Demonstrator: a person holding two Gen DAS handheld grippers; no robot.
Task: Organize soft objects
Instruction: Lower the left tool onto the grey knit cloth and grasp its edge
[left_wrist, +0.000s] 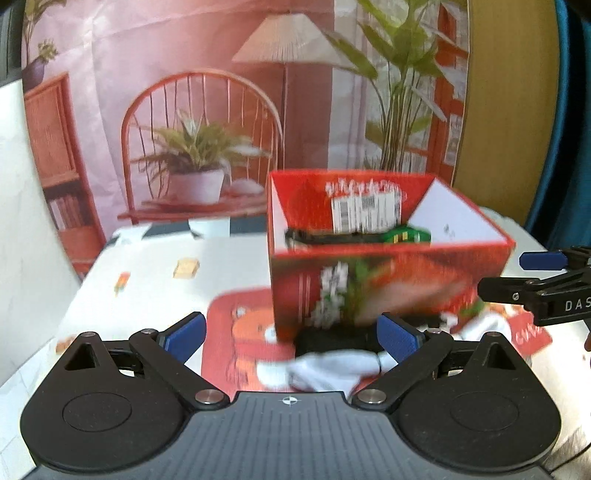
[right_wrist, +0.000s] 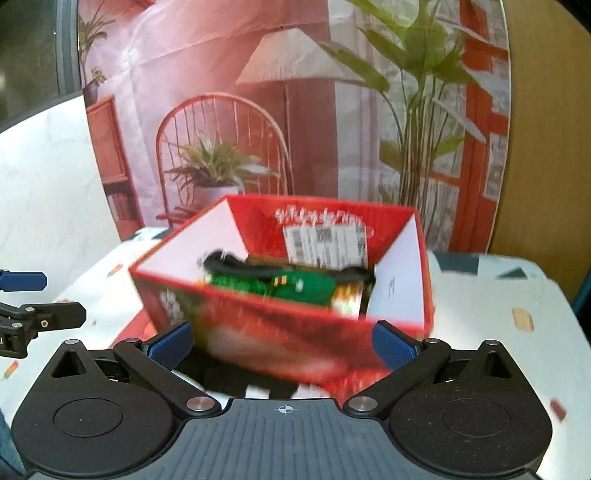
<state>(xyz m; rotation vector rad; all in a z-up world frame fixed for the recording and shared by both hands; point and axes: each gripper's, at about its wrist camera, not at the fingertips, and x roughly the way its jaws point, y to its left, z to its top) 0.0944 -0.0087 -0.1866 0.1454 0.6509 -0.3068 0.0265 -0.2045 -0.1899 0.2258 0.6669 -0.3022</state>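
A red box (right_wrist: 295, 332) with white inner walls and a barcode label holds green (right_wrist: 295, 288) and black (right_wrist: 229, 260) fabric. Beneath it lies a red mat (left_wrist: 240, 332) printed with an orange bear, on a white tabletop (left_wrist: 147, 280) flecked with orange.

Each black claw (left_wrist: 291, 336) (right_wrist: 282, 341) carries blue ribbed pads, silver pivot screws and a crosshair mark.

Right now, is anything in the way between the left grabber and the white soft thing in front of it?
Nothing visible is. The left gripper is open, and the white cloth lies right between its blue pads, just in front of the red box. The box stands behind the cloth, not before it.
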